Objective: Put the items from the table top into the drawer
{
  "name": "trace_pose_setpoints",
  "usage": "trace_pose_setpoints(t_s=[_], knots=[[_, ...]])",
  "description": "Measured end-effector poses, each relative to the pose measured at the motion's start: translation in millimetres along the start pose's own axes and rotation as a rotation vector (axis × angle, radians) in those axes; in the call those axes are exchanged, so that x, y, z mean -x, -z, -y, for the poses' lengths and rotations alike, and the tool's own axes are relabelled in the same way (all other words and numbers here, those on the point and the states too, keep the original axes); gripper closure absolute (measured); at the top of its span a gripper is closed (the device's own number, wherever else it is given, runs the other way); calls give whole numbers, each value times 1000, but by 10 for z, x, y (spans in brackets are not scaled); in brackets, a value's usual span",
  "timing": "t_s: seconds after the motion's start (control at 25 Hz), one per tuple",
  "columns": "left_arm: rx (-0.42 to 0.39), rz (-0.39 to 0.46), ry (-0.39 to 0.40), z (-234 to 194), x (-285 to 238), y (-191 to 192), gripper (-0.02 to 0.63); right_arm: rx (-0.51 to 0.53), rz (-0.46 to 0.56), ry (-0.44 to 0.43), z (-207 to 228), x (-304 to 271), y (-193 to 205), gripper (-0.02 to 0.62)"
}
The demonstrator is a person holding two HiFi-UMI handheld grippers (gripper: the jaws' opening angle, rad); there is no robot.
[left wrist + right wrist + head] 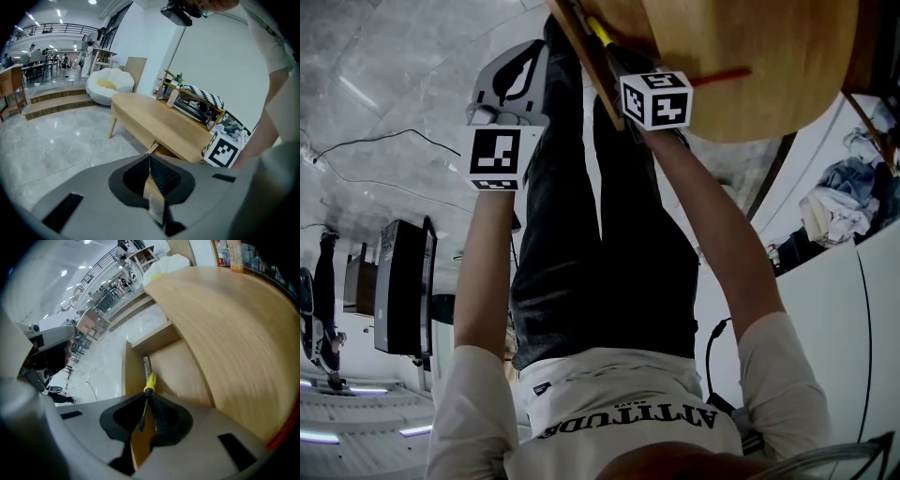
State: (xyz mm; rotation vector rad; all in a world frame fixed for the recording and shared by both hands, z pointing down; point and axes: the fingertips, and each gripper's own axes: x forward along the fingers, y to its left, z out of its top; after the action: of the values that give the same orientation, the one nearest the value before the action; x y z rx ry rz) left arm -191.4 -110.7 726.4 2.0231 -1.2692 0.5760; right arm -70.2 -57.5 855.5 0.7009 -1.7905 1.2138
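Open drawer (180, 369), yellow pen (150, 380) in right gripper (146, 399)

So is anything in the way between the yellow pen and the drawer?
No, nothing visible. The right gripper holds the yellow-tipped pen above the open drawer; only a grey pen lies inside, along its side wall.
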Motion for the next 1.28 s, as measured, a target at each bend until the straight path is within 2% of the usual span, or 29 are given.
trace_pose_setpoints(t_s=[0.32,0.48,0.72,1.0,1.28], knots=[[5,-15,10,3,24,41,584,11,-16,50,71,-81,45,526],[-2,-26,23,52,9,40,584,7,-1,33,48,-31,59,477],[-34,-35,57,164,-59,-57,584,-4,36,-4,-24,114,42,477],[-88,-44,86,384,-140,-190,584,-17,108,-43,-65,450,-19,497],[-141,-68,132,713,-284,-191,584,41,176,-85,-12,741,15,543]])
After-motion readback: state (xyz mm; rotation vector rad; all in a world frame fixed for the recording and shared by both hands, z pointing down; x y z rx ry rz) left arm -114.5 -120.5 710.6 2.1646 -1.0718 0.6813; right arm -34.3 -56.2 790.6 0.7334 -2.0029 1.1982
